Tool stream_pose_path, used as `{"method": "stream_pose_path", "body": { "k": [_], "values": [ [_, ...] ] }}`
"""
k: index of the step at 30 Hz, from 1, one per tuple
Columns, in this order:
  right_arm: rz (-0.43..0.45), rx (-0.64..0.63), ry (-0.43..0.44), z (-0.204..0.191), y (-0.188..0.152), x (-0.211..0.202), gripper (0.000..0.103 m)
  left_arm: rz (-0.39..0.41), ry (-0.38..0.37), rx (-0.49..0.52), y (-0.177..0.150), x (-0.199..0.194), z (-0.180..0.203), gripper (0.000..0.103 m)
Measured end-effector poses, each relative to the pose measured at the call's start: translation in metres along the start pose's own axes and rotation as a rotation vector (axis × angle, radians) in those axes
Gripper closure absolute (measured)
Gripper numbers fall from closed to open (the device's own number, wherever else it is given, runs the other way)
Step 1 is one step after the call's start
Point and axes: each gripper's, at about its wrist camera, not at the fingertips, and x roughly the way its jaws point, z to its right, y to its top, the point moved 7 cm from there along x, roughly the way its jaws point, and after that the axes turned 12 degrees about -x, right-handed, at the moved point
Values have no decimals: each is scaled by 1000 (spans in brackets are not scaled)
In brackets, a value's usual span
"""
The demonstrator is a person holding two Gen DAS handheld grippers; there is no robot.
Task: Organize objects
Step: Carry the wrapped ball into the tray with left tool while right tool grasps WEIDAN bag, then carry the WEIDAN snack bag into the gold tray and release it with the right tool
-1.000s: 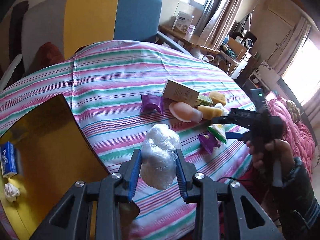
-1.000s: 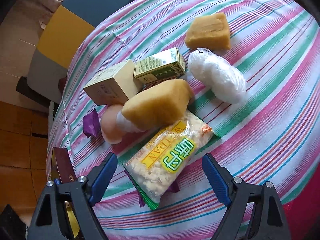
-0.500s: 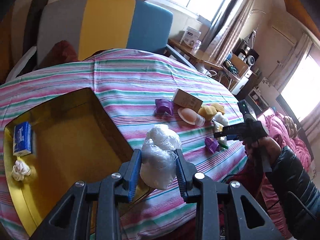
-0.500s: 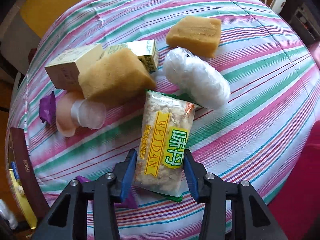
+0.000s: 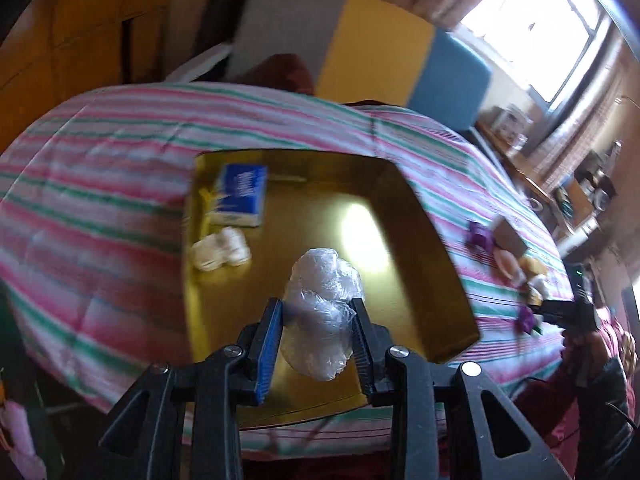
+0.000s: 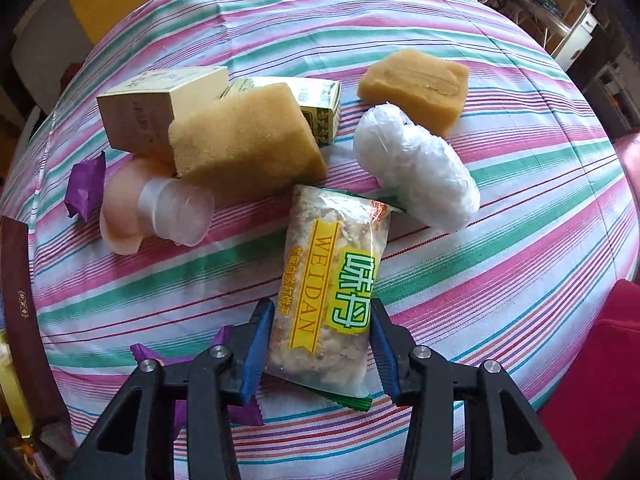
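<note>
My left gripper (image 5: 318, 320) is shut on a clear plastic-wrapped white bundle (image 5: 322, 312) and holds it above the gold tray (image 5: 416, 272). The tray holds a blue box (image 5: 240, 194) and a small white bundle (image 5: 220, 250). My right gripper (image 6: 322, 330) is shut on a snack packet (image 6: 330, 292) marked WEIDAN, held just over the striped tablecloth (image 6: 500, 264). The right gripper also shows in the left wrist view (image 5: 560, 312), at the far right over the cloth.
On the cloth ahead of the right gripper lie two yellow sponges (image 6: 244, 140) (image 6: 416, 84), two cartons (image 6: 160, 100) (image 6: 320, 108), a pink bottle (image 6: 160, 208), a wrapped white bundle (image 6: 416, 168) and purple wrappers (image 6: 84, 188). A colour-block chair (image 5: 376, 52) stands behind the table.
My left gripper has swung left with the wrapped bundle from over the cloth to over the gold tray. My right gripper has closed on the snack packet and lifted it slightly.
</note>
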Motion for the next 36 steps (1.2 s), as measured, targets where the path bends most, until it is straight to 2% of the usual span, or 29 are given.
{"method": "stream_pose_path", "body": {
  "k": [4, 15, 18, 22, 24, 28, 30, 36],
  "values": [
    [4, -9, -3, 0, -1, -2, 55, -31, 69, -33, -1, 20, -22, 70],
    [7, -7, 5, 4, -5, -8, 55, -62, 215, -9, 6, 74, -35, 69],
    [6, -8, 4, 6, -6, -10, 55, -50, 232, 7, 9, 75, -36, 68],
    [4, -15, -1, 8, -7, -12, 55, -15, 246, 32, 14, 68, -35, 57],
    [4, -24, -8, 8, -8, -14, 56, -10, 265, 39, 15, 65, -37, 56],
    [12, -26, -10, 10, -10, -19, 57, 25, 242, 28, 18, 49, -38, 56],
    [20, -18, 17, 10, -11, -24, 58, 59, 223, 15, 20, 38, -37, 56],
    [95, -26, 57, 6, -24, -64, 58, 135, 160, -61, 27, 8, -46, 56]
  ]
}}
